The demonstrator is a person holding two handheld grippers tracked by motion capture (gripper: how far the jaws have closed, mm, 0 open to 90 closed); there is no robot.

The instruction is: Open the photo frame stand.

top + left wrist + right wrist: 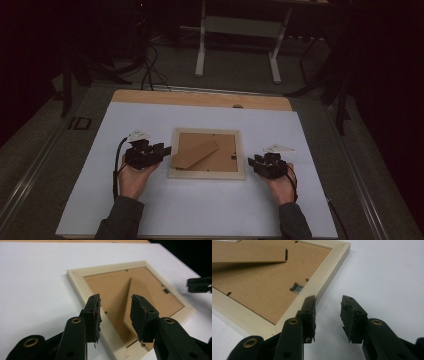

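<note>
Picture frame [206, 153] lies face down at the middle of the white sheet [200, 210], its pale wooden border smooth and rectangular around a brown fibreboard back with a folded stand and small metal hanger; no writing is legible. Left gripper [162, 150] and right gripper [251, 161] flank it, jaws apart, nothing between them.

Picture frame [206, 174]: pale, unvarnished-looking wood, matt, smooth. Backing board [262, 287]: brown fibreboard, matt, finely grained; its fold-out stand [140, 287] was of the same board. Hanger clip [296, 288]: small piece of grey metal, dull. Worktop [200, 210]: white sheet, matt and smooth, over a light wooden edge. Left tool [115, 315] and right tool [327, 315]: black matt plastic, brass-coloured rivets, worn pads.
</note>
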